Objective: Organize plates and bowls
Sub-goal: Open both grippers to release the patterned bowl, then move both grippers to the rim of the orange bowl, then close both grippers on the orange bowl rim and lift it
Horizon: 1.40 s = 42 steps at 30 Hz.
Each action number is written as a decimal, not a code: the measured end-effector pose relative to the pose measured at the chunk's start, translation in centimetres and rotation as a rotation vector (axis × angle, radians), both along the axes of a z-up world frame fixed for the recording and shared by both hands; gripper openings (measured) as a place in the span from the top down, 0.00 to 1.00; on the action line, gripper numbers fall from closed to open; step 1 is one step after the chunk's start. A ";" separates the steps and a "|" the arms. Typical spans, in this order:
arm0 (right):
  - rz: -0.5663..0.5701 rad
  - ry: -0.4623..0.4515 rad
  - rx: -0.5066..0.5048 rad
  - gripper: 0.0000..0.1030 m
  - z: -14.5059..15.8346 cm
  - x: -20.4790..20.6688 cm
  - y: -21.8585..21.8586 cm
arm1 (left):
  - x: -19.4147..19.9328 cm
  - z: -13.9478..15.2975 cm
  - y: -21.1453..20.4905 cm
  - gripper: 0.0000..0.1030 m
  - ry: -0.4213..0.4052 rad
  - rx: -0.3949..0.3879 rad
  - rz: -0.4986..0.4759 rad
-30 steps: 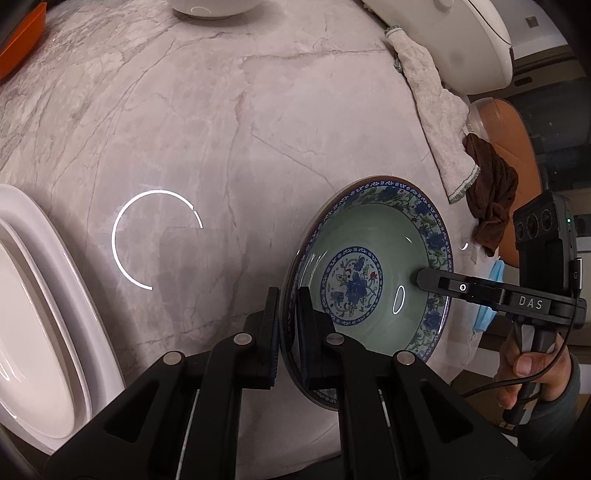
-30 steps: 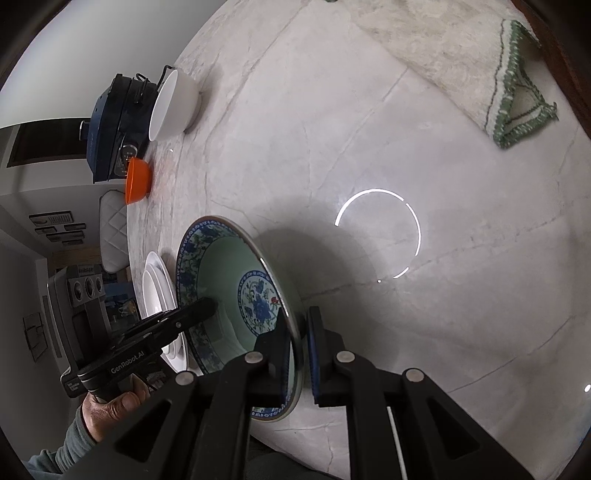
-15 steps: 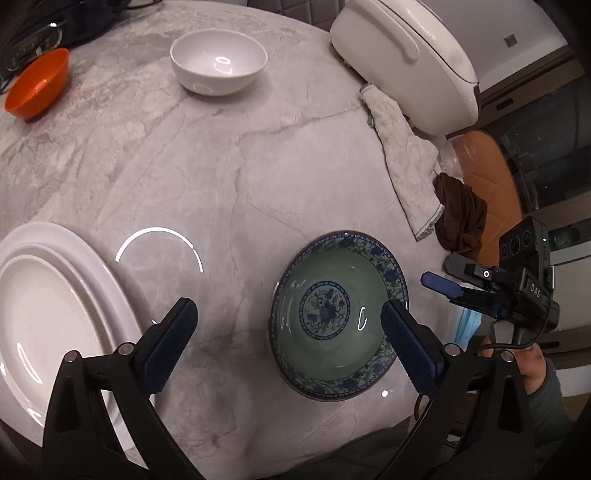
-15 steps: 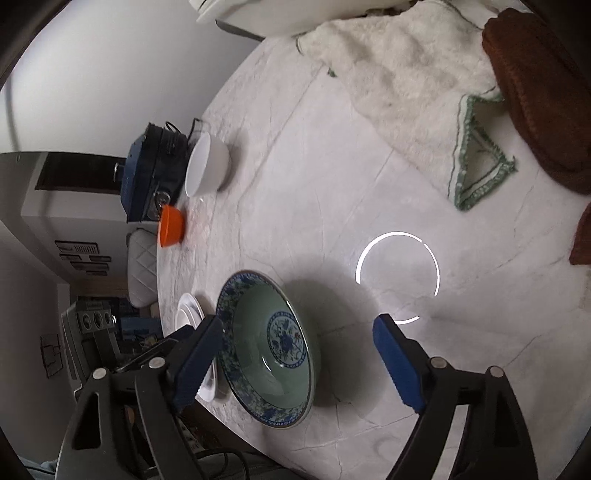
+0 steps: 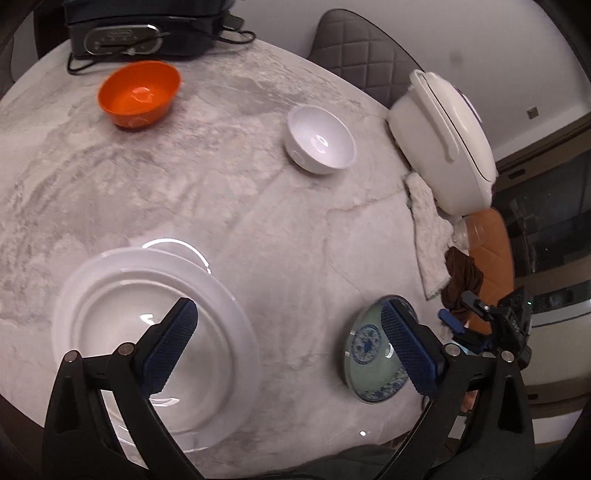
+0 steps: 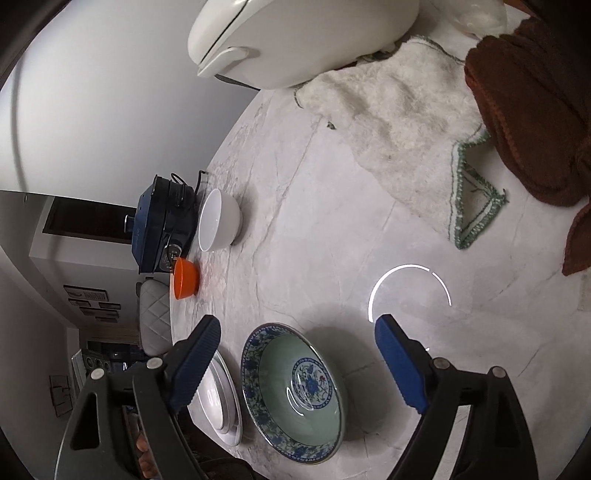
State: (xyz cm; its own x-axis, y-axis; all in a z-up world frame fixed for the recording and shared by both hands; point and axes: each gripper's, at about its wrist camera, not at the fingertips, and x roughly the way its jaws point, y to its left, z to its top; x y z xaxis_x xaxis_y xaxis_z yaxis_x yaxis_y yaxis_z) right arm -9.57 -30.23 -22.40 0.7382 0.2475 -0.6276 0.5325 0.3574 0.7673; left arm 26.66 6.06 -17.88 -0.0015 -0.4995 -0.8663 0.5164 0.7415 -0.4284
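Well, quick rundown, everything placed against the blue-patterned bowl [image 6: 295, 395].

Sits upright on the marble surface [image 5: 258, 203], close to the near edge, pale green inside with a blue flower medallion at the bottom. Not touched by anything.

Left tongs [image 5: 286, 314]: spread wide, nothing pinched. Hanging above the surface to the left of the bowl, with one blue pad [image 5: 173, 343] showing in front of the plates and the other overlapping the bowl's rim in the left wrist view.

Right tongs [image 6: 297, 328]: also spread wide, also pinching nothing. Up above the bowl, which shows between the two pads in the right wrist view with clear space on both sides.

Stacked white plates [image 5: 110, 332]: left of the bowl, apart from it, bare marble between. Looks like two, smaller on larger, though hard to be sure of the count.

White bowl [image 5: 319, 144]: well beyond the patterned bowl, toward the far side, upright and empty.

Orange bowl [image 5: 138, 94]: farther off again, beyond and to the left, just in front of a dark appliance [image 5: 140, 26] with a cord.

White towel [image 5: 428, 236] and brown cloth [image 5: 463, 275]: past the bowl on its right, near the edge, cloth resting partly on the towel.

White rice cooker [image 5: 443, 136]: beyond the towel on that same right side, lid down.
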 end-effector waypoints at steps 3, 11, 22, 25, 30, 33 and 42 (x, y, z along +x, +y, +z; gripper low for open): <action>0.004 -0.025 -0.055 0.14 2.3 2.1 0.8 | 5.1 1.0 3.3 0.02 -0.072 0.023 0.013; 0.134 -0.134 -0.116 0.14 9.1 16.8 6.7 | 21.6 -0.8 9.0 0.02 -0.125 0.077 -0.002; 0.323 -0.030 -0.096 0.20 6.4 37.2 15.1 | 32.2 -5.1 7.6 0.04 -0.065 0.020 -0.079; 0.353 0.032 -0.097 0.26 4.2 39.7 16.1 | 33.2 -6.9 6.6 0.09 -0.030 0.009 -0.118; 0.393 0.075 -0.103 0.35 1.8 42.1 17.4 | 34.3 -9.7 5.6 0.32 0.017 0.024 -0.134; 0.402 0.100 -0.094 0.38 0.5 43.3 17.5 | 35.0 -11.2 5.2 0.34 0.036 0.037 -0.132; 0.385 0.136 -0.001 0.39 -2.3 44.4 16.5 | 35.9 -13.3 4.2 0.45 0.085 0.004 -0.130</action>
State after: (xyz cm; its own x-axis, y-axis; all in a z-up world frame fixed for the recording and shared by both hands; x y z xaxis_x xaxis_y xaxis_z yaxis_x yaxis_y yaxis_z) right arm 34.86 -13.77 -24.69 0.5014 0.4889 -0.7138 0.4562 0.5516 0.6983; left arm 62.57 10.23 -31.15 -0.1396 -0.4865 -0.8625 0.5697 0.6729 -0.4718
